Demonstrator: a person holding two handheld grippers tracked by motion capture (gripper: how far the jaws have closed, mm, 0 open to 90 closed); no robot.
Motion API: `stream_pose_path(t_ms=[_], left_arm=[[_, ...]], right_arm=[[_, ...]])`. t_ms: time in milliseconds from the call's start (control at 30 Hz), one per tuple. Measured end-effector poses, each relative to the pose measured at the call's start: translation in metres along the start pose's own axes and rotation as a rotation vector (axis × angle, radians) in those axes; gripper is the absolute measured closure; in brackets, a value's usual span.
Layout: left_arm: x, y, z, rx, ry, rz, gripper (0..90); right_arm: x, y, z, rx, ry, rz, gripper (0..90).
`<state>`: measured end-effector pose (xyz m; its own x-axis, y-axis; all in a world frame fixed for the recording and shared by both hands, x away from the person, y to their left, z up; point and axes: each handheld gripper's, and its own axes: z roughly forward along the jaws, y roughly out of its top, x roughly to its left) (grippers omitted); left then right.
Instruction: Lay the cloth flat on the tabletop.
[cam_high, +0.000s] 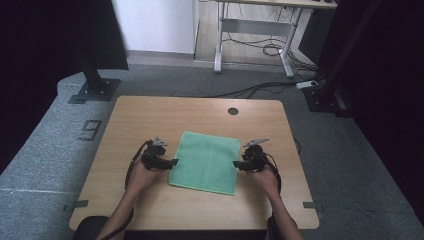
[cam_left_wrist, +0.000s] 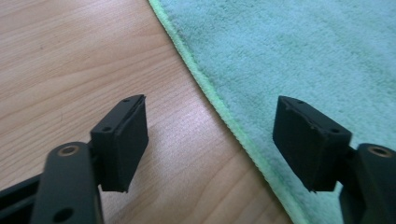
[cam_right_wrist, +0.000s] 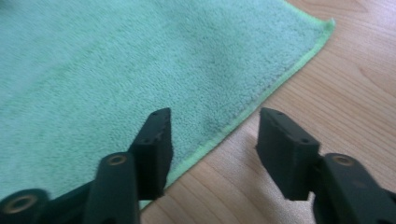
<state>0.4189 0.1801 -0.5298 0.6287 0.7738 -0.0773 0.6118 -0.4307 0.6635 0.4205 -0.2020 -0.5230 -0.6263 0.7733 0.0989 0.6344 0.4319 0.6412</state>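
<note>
A green towel lies flat in the middle of the wooden table. My left gripper sits at the towel's left edge, jaws open. In the left gripper view the gripper straddles the hemmed edge of the towel without pressing on it. My right gripper is at the towel's right edge, also open. In the right gripper view the gripper hovers over the hem of the towel, one jaw above cloth and the other above bare wood.
A round cable hole sits near the table's far edge. Black stand bases rest on the grey floor at the back left and back right. A white desk frame with cables stands farther back.
</note>
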Motion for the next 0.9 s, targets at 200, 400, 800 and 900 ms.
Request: stream_pose_path(t_ms=[200,400,800,900], left_arm=[[0.002,-0.005,0.007,-0.002,0.031,0.013,19.1],[0.006,-0.008,0.009,-0.005,0.062,0.009,13.8],[0.002,-0.016,0.008,-0.021,0.093,0.005,13.3],[0.001,-0.018,0.006,-0.022,0.093,0.001,13.3]], right_arm=[[0.002,-0.007,0.004,0.007,-0.035,-0.009,31.0],[0.004,-0.012,-0.001,-0.005,-0.064,0.009,15.8],[0.016,-0.026,0.006,0.042,-0.155,-0.017,3.5],[0.012,-0.024,0.008,0.037,-0.153,-0.007,3.1]])
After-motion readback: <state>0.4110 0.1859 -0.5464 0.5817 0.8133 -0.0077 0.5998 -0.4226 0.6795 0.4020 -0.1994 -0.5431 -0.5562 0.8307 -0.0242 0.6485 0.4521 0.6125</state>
